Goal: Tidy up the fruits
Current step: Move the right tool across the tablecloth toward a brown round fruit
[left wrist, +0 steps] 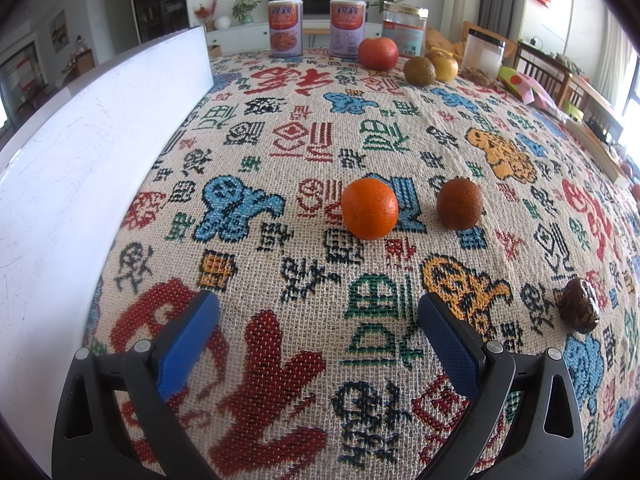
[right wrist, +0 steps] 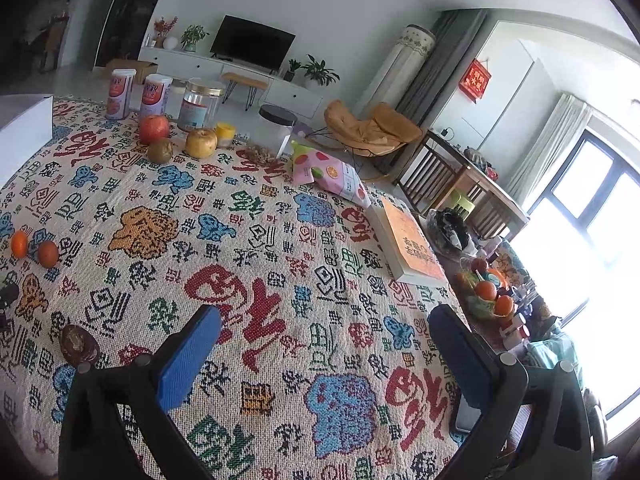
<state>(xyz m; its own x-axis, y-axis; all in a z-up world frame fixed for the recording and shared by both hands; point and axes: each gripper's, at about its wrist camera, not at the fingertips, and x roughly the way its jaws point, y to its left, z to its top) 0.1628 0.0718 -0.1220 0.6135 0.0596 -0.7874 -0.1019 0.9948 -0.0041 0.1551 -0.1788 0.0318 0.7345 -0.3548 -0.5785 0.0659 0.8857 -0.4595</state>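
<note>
Just beyond the left hand-held gripper, whose blue pads stand wide apart around nothing, a bright orange mandarin sits on the patterned tabletop with a darker, russet mandarin just to its right, the two apart. Both are near round, so no long axis can be told. Nearer and further right lies a dark brown mottled fruit, slightly elongated, its long axis running from far left to near right. At the far edge stand a red apple, a brownish round fruit and a yellow fruit in a cluster, before two cans. A white box fills the left side.

The right hand-held gripper also hangs spread and empty. Only its view shows the orange book, the pink snack bag and a fruit bowl past the tabletop's right edge.
</note>
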